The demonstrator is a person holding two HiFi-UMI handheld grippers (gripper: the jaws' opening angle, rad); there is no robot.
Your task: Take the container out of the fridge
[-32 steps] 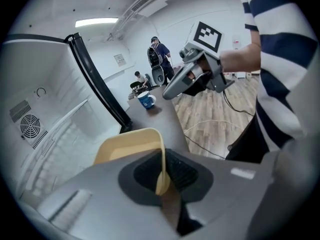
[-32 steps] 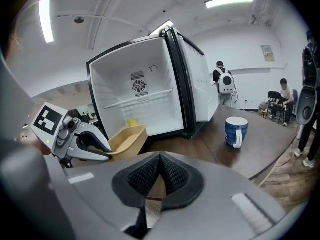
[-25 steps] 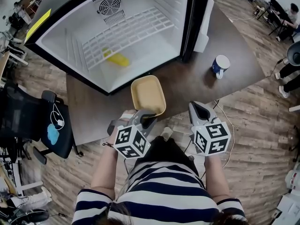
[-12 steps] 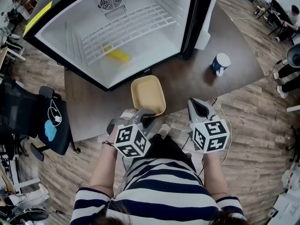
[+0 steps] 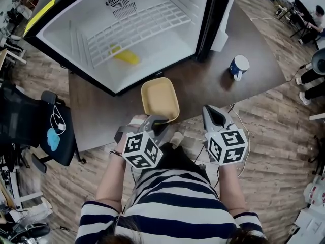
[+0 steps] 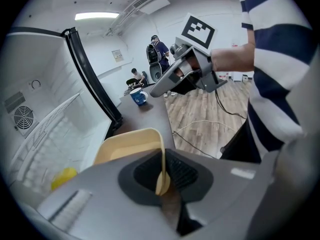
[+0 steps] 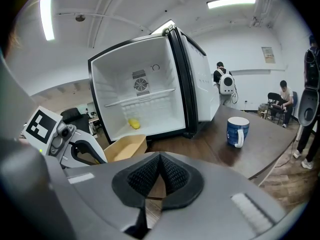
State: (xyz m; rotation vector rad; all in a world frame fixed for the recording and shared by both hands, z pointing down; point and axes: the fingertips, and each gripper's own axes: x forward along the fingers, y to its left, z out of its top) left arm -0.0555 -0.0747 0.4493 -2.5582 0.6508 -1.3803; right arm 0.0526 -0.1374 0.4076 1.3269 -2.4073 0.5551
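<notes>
Two tongs in the head view: the left tongs [image 5: 158, 121] clench the near rim of the yellow container [image 5: 160, 98], already outside the fridge [image 5: 157, 55], over the table [image 5: 213, 85] edge. Left gripper view confirms that rim pinched. Right gripper view alone shows the right tongs [image 7: 159, 181] clamped on nothing. Remaining, likely: set down, release.

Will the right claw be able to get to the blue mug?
Probably yes. The right claw is empty, and the blue mug stands alone on the table ahead of it, with nothing between. Its jaws are together, so they must open first.
</notes>
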